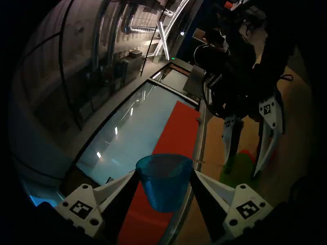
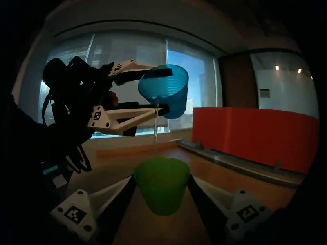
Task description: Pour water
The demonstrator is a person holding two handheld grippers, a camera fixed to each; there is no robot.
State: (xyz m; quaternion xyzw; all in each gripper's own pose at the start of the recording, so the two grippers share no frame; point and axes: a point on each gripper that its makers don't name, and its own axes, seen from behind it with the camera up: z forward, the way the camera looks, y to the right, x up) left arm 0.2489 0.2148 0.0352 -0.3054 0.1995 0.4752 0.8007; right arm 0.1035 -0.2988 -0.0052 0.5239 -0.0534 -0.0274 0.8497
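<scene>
A blue ribbed cup [image 1: 164, 185] sits between the fingers of my left gripper [image 1: 163, 173], which is shut on it. In the right gripper view that left gripper [image 2: 168, 91] holds the blue cup [image 2: 163, 87] tilted up high. A thin stream of water [image 2: 155, 126] falls from its rim into the green cup [image 2: 162, 190] below. My right gripper [image 2: 162, 179] is shut on the green cup, upright just above the wooden table [image 2: 233, 179]. In the left gripper view the right gripper [image 1: 243, 169] hangs at the right with the green cup [image 1: 239, 171] between its fingers.
A red panel [image 2: 253, 134] stands along the table's far right side behind a metal rail [image 2: 229, 161]. Big windows [image 2: 122, 61] fill the back wall. A dark sleeve [image 2: 24, 139] and cables hold the left gripper at the left. The red panel [image 1: 180, 126] borders glass [image 1: 131, 126].
</scene>
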